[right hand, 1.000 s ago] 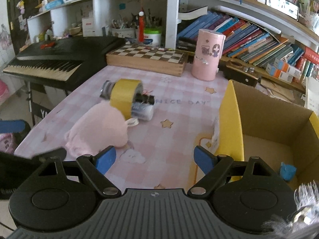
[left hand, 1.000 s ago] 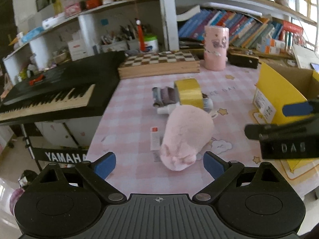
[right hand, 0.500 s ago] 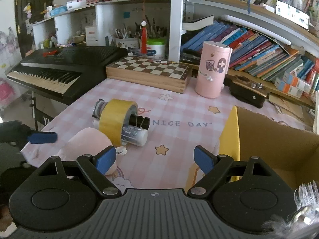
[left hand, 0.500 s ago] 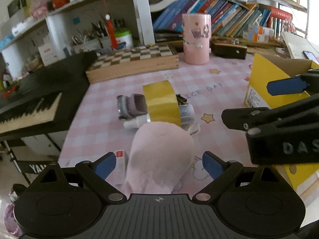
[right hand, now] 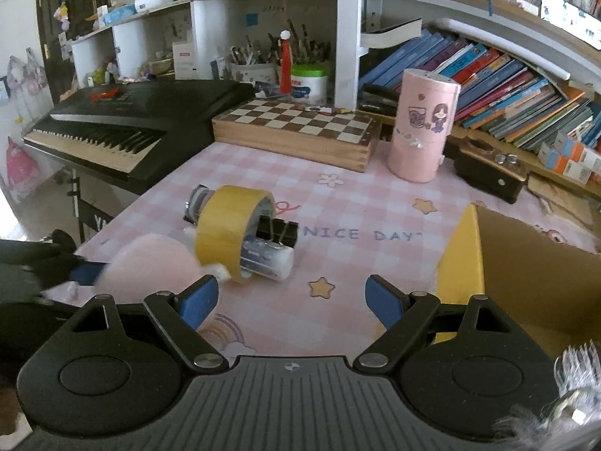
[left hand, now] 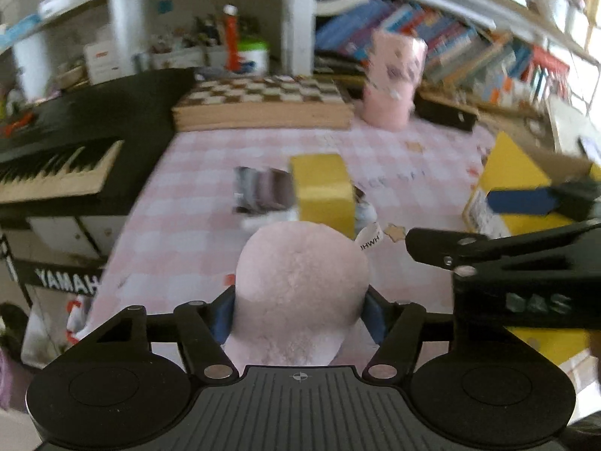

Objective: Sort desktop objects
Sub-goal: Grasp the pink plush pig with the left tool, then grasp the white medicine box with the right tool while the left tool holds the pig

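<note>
While sorting has barely begun, cardboard box (right hand: pixel 526 282) on the right almost bare. Left gripper (left hand: pixel 298 317) closing around pink plush toy (left hand: pixel 300 285), pads at its flanks. Right gripper (right hand: pixel 289 297) spread, holding nothing. Remaining on the tablecloth: yellow tape roll (right hand: pixel 229 229), binder clip (right hand: pixel 278 230).

Both wrist views close, angled down over pink desk (right hand: pixel 338 203)

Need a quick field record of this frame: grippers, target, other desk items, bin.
left gripper: jaws closing, pink plush toy between its pads
right gripper: open, nothing between its pads
desk clutter: yellow tape roll, black binder clip
bin: cardboard box, open top, right of the clutter
</note>
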A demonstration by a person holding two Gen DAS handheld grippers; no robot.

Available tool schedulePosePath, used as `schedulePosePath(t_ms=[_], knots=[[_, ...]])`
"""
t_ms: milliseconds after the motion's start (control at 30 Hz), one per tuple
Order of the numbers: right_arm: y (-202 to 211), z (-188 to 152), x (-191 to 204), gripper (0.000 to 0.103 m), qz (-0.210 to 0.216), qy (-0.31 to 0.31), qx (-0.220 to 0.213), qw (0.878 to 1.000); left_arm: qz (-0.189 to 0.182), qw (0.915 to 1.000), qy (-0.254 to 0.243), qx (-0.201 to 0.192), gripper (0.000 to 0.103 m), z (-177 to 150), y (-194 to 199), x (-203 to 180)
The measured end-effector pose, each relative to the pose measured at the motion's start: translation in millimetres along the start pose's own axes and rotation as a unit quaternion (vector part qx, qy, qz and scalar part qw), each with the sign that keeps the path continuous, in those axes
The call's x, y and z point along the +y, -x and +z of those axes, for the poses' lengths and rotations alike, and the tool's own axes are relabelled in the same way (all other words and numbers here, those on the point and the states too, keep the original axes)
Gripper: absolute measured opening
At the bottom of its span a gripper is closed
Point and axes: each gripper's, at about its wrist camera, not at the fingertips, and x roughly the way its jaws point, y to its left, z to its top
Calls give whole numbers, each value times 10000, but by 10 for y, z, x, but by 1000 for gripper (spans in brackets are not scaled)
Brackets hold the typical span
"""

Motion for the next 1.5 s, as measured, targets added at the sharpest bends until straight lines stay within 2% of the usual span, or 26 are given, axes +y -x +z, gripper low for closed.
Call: schedulePosePath(t_ms=[100,267,400,500,567,667,833,900,933,1000,1233,1500], knots=[[-63,37,89,85,140,73,35,9999,120,9997,198,-113,66,-96,224,160],[-259,93,360,83,777,409,289,9957,831,9949,565,39,66,-316,445,405],[-421,112,649,81,1438,801,518,9850,1324,9858,1037,36,66,-369,549,603],[-551,128,846,79,1843,1151,606,9742,1559,9792,1299,23,66,-393,610,718],[-653,127,952,79,2031,1506,656,9653,1661,9757,1429,29,66,-412,628,763],[-804,106,1028,77,2091,2016,746,9540,1744,9722,1563,65,66,-430,627,820],[-1013,97,1049,72,2185,2596,816,9371,1772,9712,1591,78,66,-423,603,830],[-1059,65,1057,65,2255,2778,872,9297,1755,9717,1581,66,67,-420,595,822],[-1087,57,1048,58,2303,2788,916,9278,1738,9720,1579,61,67,-408,581,821],[-1103,56,1014,51,2443,2671,944,9274,1713,9727,1565,51,66,-390,566,812],[-885,84,936,50,2502,2467,737,9333,1569,9768,1457,-27,66,-334,534,763],[-587,102,838,50,2082,2020,795,9537,1327,9824,1306,-154,66,-326,547,687]])
